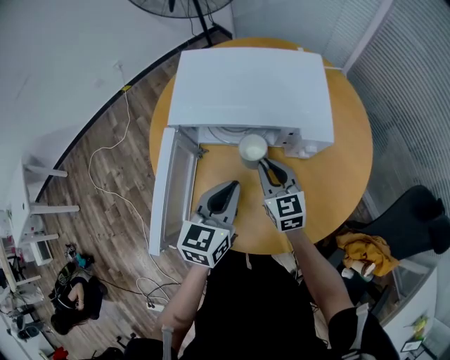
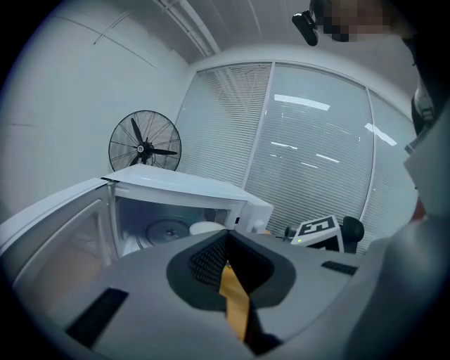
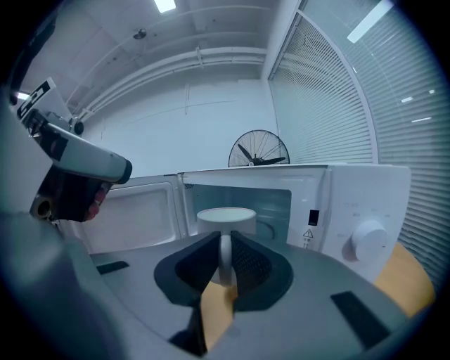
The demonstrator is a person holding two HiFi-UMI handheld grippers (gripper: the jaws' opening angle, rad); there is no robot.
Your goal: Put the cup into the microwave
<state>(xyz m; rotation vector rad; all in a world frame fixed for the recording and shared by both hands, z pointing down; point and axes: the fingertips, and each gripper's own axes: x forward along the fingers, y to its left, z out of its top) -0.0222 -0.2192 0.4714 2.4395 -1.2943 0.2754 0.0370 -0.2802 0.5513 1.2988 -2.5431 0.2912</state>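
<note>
A white microwave (image 1: 253,84) stands on the round wooden table (image 1: 344,176) with its door (image 1: 169,190) swung open to the left. My right gripper (image 1: 266,166) is shut on the handle of a white cup (image 1: 253,148), which is upright just in front of the oven's opening. In the right gripper view the cup (image 3: 226,219) sits straight ahead, its handle pinched between the pads. My left gripper (image 1: 228,188) is beside it, to the left and nearer me, jaws together and holding nothing. The left gripper view shows the cavity and glass turntable (image 2: 167,230).
The microwave's dial (image 3: 369,241) is on the right of its front panel. A standing fan (image 1: 183,5) is behind the table. A dark chair with a yellow cloth (image 1: 365,249) is at the right. Cables (image 1: 112,190) lie on the wooden floor at the left.
</note>
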